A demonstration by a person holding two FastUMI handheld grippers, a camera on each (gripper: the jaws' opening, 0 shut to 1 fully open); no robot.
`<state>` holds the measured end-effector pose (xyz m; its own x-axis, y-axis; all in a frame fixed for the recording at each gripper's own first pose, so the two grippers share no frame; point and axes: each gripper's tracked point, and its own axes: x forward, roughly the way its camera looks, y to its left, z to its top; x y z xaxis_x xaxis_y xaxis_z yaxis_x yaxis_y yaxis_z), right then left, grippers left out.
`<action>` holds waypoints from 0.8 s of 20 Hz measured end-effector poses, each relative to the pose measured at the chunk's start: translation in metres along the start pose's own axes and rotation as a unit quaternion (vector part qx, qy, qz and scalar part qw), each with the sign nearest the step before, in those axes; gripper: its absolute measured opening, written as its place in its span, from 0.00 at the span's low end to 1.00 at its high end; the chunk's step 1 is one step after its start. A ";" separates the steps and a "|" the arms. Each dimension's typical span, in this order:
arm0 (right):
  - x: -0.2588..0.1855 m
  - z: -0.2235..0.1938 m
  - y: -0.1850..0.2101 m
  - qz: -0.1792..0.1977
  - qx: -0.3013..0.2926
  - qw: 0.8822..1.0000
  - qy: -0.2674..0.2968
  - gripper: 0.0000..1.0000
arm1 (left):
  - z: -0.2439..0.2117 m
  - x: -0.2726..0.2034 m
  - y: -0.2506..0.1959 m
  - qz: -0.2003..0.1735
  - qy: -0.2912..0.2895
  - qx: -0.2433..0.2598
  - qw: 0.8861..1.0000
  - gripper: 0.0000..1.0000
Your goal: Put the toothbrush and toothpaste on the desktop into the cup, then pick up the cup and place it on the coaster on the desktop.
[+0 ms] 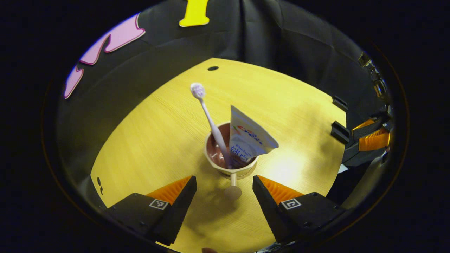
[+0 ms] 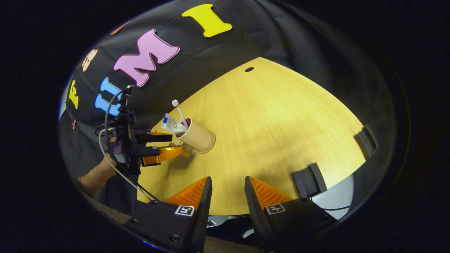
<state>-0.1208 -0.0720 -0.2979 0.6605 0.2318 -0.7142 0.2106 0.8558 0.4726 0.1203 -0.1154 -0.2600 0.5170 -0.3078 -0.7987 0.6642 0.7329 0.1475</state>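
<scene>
Standing step: the toothbrush (image 1: 207, 116) and the toothpaste (image 1: 248, 137) are both inside the cup (image 1: 230, 158) already, so by judgement the first half of the task is done and the lifting of the cup is the step in hand.
Cup: it stands upright on the wooden desktop (image 1: 161, 133), with the toothbrush leaning out on one side and the flat tube on the other; a small handle with a round end sticks out from its side toward the camera of the left gripper view.
Left gripper (image 1: 225, 191): its jaws are spread wide, one on each side of the cup's handle, near the cup but not touching it. The right gripper view shows it from the side, just beside the cup, held by a hand (image 2: 96, 174).
Right gripper (image 2: 227, 193): its jaws are parted with nothing between them; it hangs over the near edge of the desktop, well apart from the cup.
Coaster: it cannot be identified in either view.
Next move, as a judgement: the left gripper should go forward a little, close on the cup's wall or handle, and lift it straight so the two leaning things do not tip out.
</scene>
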 end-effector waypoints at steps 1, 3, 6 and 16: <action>0.002 0.004 0.005 0.004 -0.007 1.000 -0.001 0.57 | 0.004 -0.012 0.001 0.004 -0.017 -0.009 1.000 1.00; 0.006 0.014 0.016 0.010 -0.026 1.000 -0.011 0.57 | 0.012 -0.031 0.004 0.011 -0.050 -0.028 0.998 1.00; 0.013 0.029 0.033 0.021 -0.052 0.998 -0.019 0.57 | 0.021 -0.060 0.007 0.021 -0.090 -0.051 0.994 1.00; 0.024 0.068 0.118 0.069 -0.130 0.987 -0.067 0.86 | 0.012 -0.138 0.034 0.057 -0.179 -0.148 0.971 0.99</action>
<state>-0.0316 0.0034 -0.2242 0.7625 0.3073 -0.5693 -0.0695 0.9138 0.4001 0.0780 -0.0553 -0.1376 0.7684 -0.3661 -0.5249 0.4339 0.9009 0.0068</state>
